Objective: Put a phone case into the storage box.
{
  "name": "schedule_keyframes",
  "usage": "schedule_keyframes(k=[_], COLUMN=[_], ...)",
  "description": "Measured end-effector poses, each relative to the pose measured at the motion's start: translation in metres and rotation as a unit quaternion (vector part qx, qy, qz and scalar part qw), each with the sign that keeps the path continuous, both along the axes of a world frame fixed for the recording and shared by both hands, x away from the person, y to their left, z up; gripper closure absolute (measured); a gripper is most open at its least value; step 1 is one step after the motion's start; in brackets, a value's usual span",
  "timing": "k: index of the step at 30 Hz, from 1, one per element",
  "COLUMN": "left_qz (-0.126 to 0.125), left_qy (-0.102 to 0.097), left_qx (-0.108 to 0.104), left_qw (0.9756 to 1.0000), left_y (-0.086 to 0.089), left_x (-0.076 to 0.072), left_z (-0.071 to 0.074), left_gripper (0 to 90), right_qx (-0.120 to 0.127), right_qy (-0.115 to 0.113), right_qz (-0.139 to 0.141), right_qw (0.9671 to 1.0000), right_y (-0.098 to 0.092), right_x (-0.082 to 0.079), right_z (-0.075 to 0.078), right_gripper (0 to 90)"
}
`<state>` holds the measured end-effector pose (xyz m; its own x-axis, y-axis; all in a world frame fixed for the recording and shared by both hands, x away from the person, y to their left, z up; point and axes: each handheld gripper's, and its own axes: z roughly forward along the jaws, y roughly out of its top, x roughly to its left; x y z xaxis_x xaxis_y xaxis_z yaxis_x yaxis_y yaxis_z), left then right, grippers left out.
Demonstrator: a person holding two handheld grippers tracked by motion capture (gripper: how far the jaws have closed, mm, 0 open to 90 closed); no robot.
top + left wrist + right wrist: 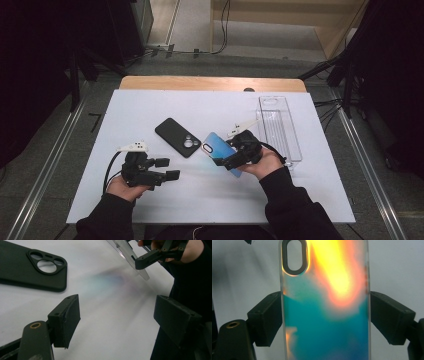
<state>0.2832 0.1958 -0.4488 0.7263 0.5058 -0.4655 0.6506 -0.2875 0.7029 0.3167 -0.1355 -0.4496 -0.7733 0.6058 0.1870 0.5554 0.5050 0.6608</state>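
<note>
An iridescent phone case (216, 145), blue-green with an orange glow and an oval camera cutout, is held tilted just above the white table. My right gripper (226, 156) is shut on it. In the right gripper view the case (324, 315) stands between the two black jaws, whose pads (270, 315) press on its long edges. A black phone case (177, 137) with a round camera opening lies flat at mid-table; the left gripper view shows it (32, 267) at upper left. My left gripper (168, 169) rests low at the near left, open and empty (117, 315).
A clear plastic tray (280, 127) lies lengthwise at the right of the white table top (150, 105). A wooden edge runs along the far side. Metal rails and dark stands flank the table on the floor.
</note>
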Motion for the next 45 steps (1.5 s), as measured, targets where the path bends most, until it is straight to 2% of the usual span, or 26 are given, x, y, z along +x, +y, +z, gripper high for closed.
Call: schedule_keyframes(k=[2, 5, 6, 7, 10, 15, 22, 23, 27, 29, 33, 35, 45], left_qz=[-0.002, 0.008, 0.008, 0.012, 0.010, 0.014, 0.021, 0.020, 0.023, 0.025, 0.027, 0.031, 0.039], left_qy=[-0.004, -0.021, -0.021, -0.025, -0.029, -0.034, -0.028, -0.023, -0.021, -0.013, -0.015, -0.019, -0.008], left_qx=[0.005, 0.012, 0.012, 0.009, 0.012, 0.012, 0.008, 0.001, 0.006, 0.008, 0.010, 0.020, 0.021], left_qw=[1.0000, 0.9997, 0.9997, 0.9996, 0.9995, 0.9993, 0.9993, 0.9995, 0.9995, 0.9996, 0.9995, 0.9991, 0.9990], left_y=[-0.002, -0.009, -0.009, -0.012, -0.018, -0.026, -0.040, -0.044, -0.050, -0.058, -0.064, -0.071, -0.090], left_x=[0.003, 0.009, 0.009, 0.012, 0.017, 0.024, 0.034, 0.037, 0.040, 0.044, 0.047, 0.050, 0.058], left_z=[0.002, 0.011, 0.011, 0.015, 0.022, 0.031, 0.043, 0.046, 0.048, 0.049, 0.051, 0.053, 0.052], left_gripper=[22.0, 22.0, 21.9, 22.0, 21.9, 21.9, 22.0, 21.9, 22.0, 22.1, 22.1, 22.1, 24.6], right_qx=[0.003, 0.019, 0.019, 0.026, 0.032, 0.037, 0.044, 0.048, 0.060, 0.058, 0.062, 0.063, 0.078], right_qy=[-0.002, -0.009, -0.009, -0.010, -0.020, -0.026, -0.037, -0.046, -0.051, -0.062, -0.073, -0.078, -0.090], right_qz=[-0.010, -0.044, -0.044, -0.058, -0.074, -0.089, -0.114, -0.125, -0.133, -0.136, -0.139, -0.141, -0.149], right_qw=[0.9999, 0.9988, 0.9988, 0.9979, 0.9965, 0.9950, 0.9919, 0.9899, 0.9881, 0.9871, 0.9857, 0.9850, 0.9815], right_y=[-0.001, -0.003, -0.003, -0.004, -0.003, -0.001, 0.002, 0.003, 0.003, 0.005, 0.007, 0.009, 0.014], right_x=[-0.001, -0.006, -0.006, -0.009, -0.013, -0.017, -0.022, -0.023, -0.024, -0.027, -0.029, -0.031, -0.035], right_z=[0.000, -0.001, -0.001, -0.001, -0.002, -0.003, -0.004, -0.004, -0.005, -0.005, -0.006, -0.006, -0.009], right_gripper=[14.6, 14.5, 14.5, 14.5, 14.5, 14.5, 14.5, 14.5, 14.5, 14.5, 14.5, 14.5, 14.5])
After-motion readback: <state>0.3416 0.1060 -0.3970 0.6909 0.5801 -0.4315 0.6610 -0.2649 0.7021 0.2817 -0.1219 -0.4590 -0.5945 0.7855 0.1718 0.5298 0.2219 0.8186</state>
